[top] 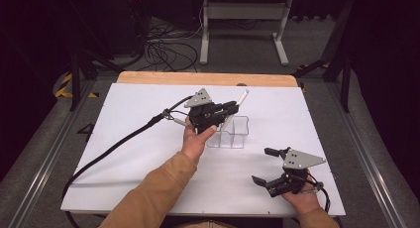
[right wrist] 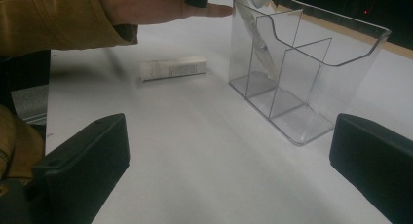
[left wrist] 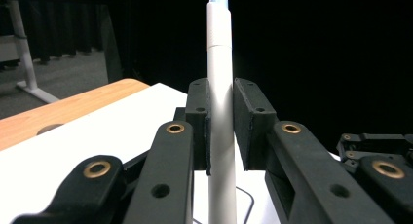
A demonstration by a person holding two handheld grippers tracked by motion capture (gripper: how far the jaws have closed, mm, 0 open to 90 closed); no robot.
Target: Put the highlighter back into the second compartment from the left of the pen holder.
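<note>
Pen going into the clear holder

Left gripper [top: 229,109] jaws pinch a smooth white pen [left wrist: 220,95] across its long axis; its lower end dips, tilted, into the rigid clear holder [right wrist: 311,78] just below them. Right gripper [top: 267,167] jaws are spread, empty, well apart. A small white box [right wrist: 173,68] lies on the matte desk [top: 148,153].

Ahead between wide-apart jaws: clear holder [right wrist: 311,78] with white pen [right wrist: 253,19] slanting into its far compartment; small white box [right wrist: 173,68] lying ahead-left, under hand [right wrist: 156,7].
</note>
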